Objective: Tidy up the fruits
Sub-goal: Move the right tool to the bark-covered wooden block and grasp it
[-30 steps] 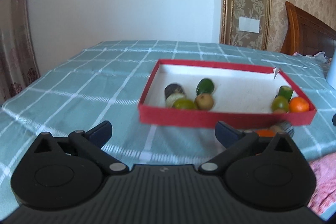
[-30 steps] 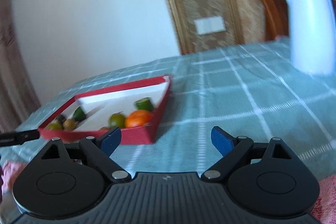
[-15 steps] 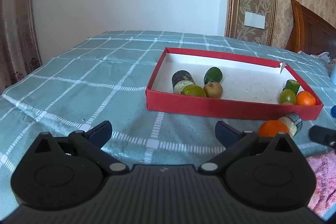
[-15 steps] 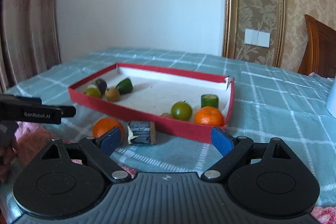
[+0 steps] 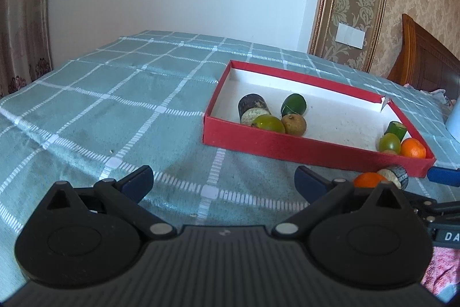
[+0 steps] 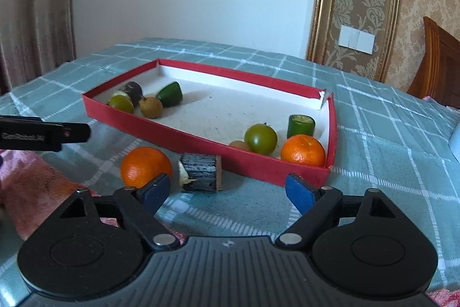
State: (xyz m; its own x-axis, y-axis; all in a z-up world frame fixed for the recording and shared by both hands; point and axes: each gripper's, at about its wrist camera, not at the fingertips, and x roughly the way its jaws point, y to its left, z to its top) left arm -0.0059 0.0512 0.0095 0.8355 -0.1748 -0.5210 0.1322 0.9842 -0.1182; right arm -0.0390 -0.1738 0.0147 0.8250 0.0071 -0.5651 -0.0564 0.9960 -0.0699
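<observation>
an orange (image 6: 145, 166) and a dark cut chunk (image 6: 199, 172) lie on the checked bench (image 6: 373, 134), touching, just outside the red tray (image 6: 250, 163) of fruits. the right gripper (image 6: 227, 190) hovers near them, jaws closing with nothing between. the left gripper (image 5: 222, 181) has its jaws apart and empty.

Two oranges (image 6: 145, 166) (image 6: 303, 150), two dark cut cylinders (image 6: 199, 172) (image 6: 131, 90), two green round fruits (image 6: 260, 139) (image 6: 121, 103), two green cut pieces (image 6: 300, 125) (image 6: 170, 94), two small brown fruits (image 6: 151, 107) (image 6: 239, 145), and one red tray (image 6: 184, 138).
</observation>
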